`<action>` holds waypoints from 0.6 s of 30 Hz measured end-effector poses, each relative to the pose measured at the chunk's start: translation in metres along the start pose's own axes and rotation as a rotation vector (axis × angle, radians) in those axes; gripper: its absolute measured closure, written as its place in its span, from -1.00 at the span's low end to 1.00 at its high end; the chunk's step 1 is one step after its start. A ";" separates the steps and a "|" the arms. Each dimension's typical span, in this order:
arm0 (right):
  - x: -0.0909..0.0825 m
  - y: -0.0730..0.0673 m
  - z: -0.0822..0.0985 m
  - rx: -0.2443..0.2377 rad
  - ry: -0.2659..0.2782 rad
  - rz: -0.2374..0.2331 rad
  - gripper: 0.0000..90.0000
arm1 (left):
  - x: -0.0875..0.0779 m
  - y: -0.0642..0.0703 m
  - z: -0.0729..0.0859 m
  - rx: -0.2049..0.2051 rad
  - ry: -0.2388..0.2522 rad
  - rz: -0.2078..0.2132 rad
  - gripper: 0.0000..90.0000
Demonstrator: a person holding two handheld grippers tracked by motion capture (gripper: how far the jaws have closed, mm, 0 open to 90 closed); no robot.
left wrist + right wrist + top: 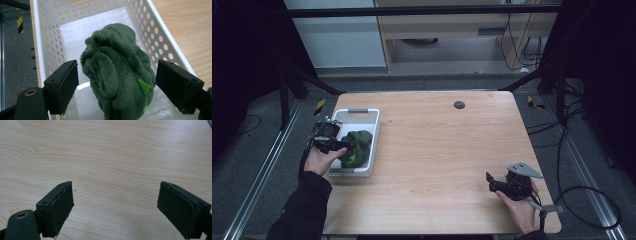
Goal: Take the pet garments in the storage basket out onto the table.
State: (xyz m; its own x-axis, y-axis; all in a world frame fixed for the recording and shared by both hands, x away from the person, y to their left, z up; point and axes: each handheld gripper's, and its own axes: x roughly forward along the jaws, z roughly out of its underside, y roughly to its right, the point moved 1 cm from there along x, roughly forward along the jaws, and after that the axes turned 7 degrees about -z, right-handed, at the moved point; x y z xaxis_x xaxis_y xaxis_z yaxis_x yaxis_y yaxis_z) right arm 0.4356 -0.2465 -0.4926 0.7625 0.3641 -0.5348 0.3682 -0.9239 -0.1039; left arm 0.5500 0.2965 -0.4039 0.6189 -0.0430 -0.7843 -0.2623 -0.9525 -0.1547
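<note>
left gripper (116, 85) spread wide around green plush cloth (117, 72) in white basket (163, 47), so you can pinch it | right gripper (115, 207) parted, empty, parked over table (112, 152)

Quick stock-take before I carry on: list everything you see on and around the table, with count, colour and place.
plush cloth: one, dark green, bunched inside the basket, between the open left jaws
basket: one, white, perforated walls, left side of the table
table: one, light wood
round cap: one, dark, far middle of the table
left gripper: one, black, open, over the basket
right gripper: one, black, open, over bare wood at the near right
</note>
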 end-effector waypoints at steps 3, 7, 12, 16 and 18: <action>0.001 0.001 0.000 -0.005 -0.001 0.005 -0.71 | 0.003 0.001 0.000 -0.006 -0.006 -0.001 -0.61; 0.001 0.001 0.001 -0.003 -0.009 0.001 -0.72 | 0.006 0.001 0.000 -0.004 -0.016 -0.002 -0.62; 0.001 0.001 0.001 0.000 -0.007 0.003 -0.72 | 0.014 0.003 0.002 -0.011 -0.032 0.008 -0.62; 0.002 0.001 0.001 -0.004 -0.009 0.003 -0.72 | 0.017 0.003 0.003 -0.013 -0.038 0.012 -0.63; 0.002 0.001 0.001 -0.005 -0.015 0.004 -0.73 | 0.019 0.004 0.004 -0.012 -0.040 0.013 -0.63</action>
State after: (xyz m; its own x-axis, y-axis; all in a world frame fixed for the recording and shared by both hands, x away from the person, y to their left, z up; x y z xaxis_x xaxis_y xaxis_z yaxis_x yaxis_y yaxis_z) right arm 0.4372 -0.2467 -0.4949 0.7560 0.3585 -0.5476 0.3677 -0.9248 -0.0977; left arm 0.5578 0.2933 -0.4216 0.5849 -0.0435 -0.8099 -0.2611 -0.9555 -0.1373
